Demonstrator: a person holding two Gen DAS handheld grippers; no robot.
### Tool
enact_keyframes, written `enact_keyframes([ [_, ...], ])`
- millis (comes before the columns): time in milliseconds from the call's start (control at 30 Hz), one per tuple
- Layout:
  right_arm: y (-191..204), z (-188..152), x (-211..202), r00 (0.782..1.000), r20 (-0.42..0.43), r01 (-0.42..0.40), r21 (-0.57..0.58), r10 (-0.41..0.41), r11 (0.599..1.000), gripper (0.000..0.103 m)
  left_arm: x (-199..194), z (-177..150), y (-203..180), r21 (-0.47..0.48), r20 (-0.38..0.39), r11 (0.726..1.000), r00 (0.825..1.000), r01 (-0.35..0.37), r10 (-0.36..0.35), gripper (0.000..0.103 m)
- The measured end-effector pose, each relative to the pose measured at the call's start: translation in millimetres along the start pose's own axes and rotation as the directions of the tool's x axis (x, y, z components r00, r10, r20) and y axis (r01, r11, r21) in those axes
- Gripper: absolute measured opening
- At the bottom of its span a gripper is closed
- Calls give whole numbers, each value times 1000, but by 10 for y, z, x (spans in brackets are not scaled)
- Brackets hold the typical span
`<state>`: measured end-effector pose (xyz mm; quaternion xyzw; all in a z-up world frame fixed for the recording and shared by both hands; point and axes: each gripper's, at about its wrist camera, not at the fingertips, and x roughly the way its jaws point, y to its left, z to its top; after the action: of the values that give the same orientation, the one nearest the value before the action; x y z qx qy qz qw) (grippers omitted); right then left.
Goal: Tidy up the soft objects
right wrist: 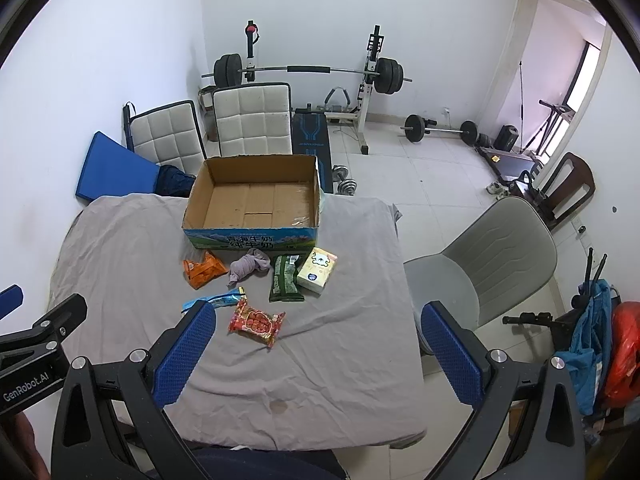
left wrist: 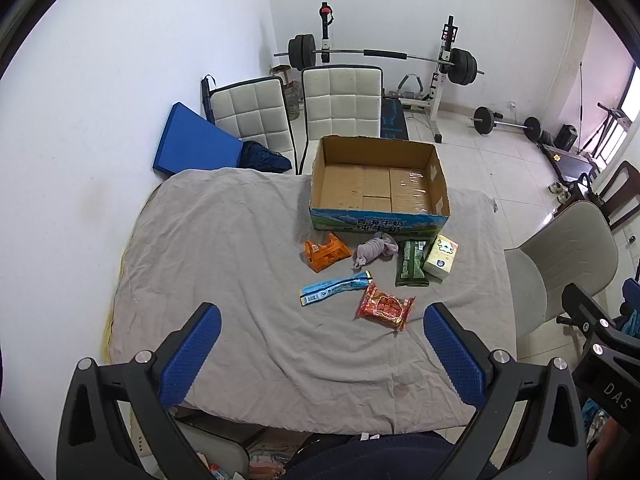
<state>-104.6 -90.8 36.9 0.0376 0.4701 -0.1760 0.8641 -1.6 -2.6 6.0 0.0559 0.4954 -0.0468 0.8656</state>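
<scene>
The left gripper [left wrist: 320, 350] is hanging over the near edge of the table [left wrist: 208, 264] with its blue-padded fingers [left wrist: 192, 356] spread as wide as they go, and nothing is sitting between them. The right gripper [right wrist: 316, 352] is doing the same beside it, jaws fully apart and gripping nothing, tilted down toward the grey cloth [right wrist: 340, 360] that is covering the tabletop.

Just past the fingers, a red snack packet [left wrist: 385, 307] is lying flat on the cloth, and a long blue wrapper [left wrist: 335, 287] is lying at a slant next to it, toward the left. Farther in, four more items are sitting in a loose row: an orange packet [left wrist: 326, 255], a crumpled lilac cloth [left wrist: 374, 249] (balled up, possibly a sock, though it is hard to tell), a dark green packet [left wrist: 411, 263] and a pale tissue pack [left wrist: 441, 257] with a cartoon face, which is touching the green packet's right side.

Right behind that row, a cardboard box [left wrist: 380, 196] with a blue printed front is standing open at the far side of the table, with its bare floor showing.

Beyond the table, two white padded chairs [left wrist: 340, 100] are standing side by side, a blue mat [left wrist: 192, 144] is leaning against the left wall, and a barbell rack [left wrist: 384, 56] is standing at the back wall. A grey chair [right wrist: 488, 256] is sitting off the table's right side.
</scene>
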Motion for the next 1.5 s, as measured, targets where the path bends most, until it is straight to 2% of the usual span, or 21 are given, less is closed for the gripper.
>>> enact_keyframes([
  [933, -67, 28, -134, 1000, 22, -7, 23, 6, 1000, 103, -27, -35, -90, 20, 9, 1000, 1000, 7, -7, 103],
  [1500, -76, -73, -94, 999, 30, -13, 20, 12, 1000, 103, -101, -103, -77, -6, 16, 1000, 1000, 8, -8, 103],
])
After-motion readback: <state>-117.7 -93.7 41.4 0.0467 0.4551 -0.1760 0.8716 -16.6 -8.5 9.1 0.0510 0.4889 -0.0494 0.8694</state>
